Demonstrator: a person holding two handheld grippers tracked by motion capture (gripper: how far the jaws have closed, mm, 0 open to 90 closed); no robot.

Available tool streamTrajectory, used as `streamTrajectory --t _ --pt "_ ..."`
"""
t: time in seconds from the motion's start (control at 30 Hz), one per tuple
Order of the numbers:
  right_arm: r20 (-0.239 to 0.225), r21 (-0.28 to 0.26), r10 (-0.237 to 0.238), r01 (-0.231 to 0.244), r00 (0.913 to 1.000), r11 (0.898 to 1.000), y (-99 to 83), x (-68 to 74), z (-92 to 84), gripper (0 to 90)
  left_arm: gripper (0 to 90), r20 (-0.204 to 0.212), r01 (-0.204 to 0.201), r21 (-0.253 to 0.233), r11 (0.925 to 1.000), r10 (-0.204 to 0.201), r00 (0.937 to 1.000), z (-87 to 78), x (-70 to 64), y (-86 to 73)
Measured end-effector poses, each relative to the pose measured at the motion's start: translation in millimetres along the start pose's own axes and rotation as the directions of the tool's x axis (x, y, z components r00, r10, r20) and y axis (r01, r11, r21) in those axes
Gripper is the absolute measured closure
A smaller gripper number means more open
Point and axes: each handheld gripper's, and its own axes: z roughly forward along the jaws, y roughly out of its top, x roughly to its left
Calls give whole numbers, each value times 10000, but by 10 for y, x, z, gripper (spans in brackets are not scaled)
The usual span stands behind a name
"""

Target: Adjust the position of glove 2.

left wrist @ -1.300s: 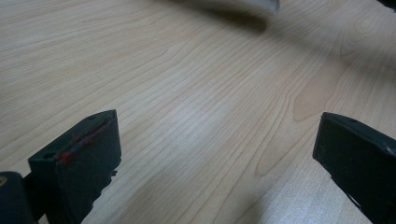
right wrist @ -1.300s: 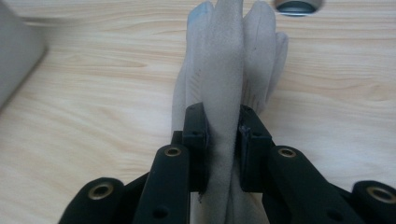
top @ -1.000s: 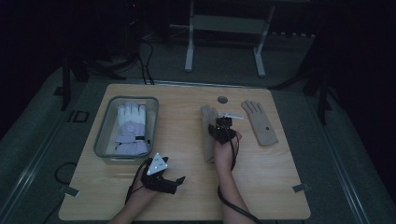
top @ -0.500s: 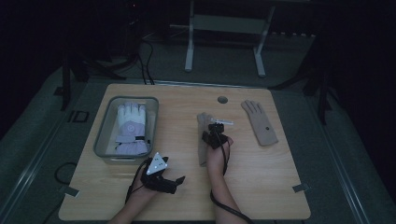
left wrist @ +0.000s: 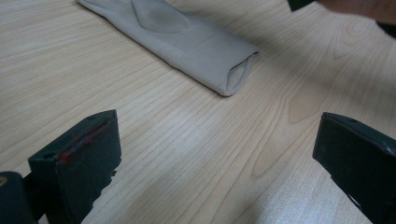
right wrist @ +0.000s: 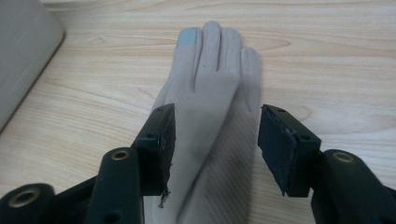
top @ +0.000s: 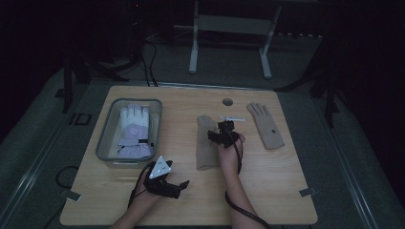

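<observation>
A beige glove (top: 206, 143) lies flat at the table's middle, fingers pointing away from me. My right gripper (top: 218, 131) hovers over its right side. In the right gripper view its jaws have just been opening and stand apart (right wrist: 215, 149), with the glove (right wrist: 210, 70) under and between them and the pads off the fabric. A second beige glove (top: 265, 125) lies to the right. My left gripper (top: 182, 186) rests near the front edge, open (left wrist: 215, 158) and empty, facing the middle glove's cuff (left wrist: 196, 46).
A grey bin (top: 104, 143) at the left holds a white and lilac glove (top: 133, 129). A round cable hole (top: 228, 102) sits near the table's far edge. A small white strip (top: 233, 118) lies between the two beige gloves.
My right gripper has shifted a little left over the middle beige glove, and that glove has slid slightly left with it. The left hand has stayed put.
</observation>
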Motion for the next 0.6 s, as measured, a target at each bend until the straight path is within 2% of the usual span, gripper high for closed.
streamTrajectory --t 0.2,0.33,0.43,0.6 --pt "-120 7 -204 204 9997 9998 62 -210 -121 443 14 44 24 -17 10000 -24 10000 -1 4 -1" --pt "-272 -112 -666 663 9974 9977 83 -392 -217 442 14 31 -9 -15 10000 9 10000 0 0 0" --pt "-201 -241 -689 684 9974 9974 92 -532 -281 444 14 34 -19 -23 10000 19 10000 1 -3 0" --pt "175 -337 -950 956 9953 9949 112 -760 -373 443 14 -1 22 4 10000 -22 10000 0 -4 -1"
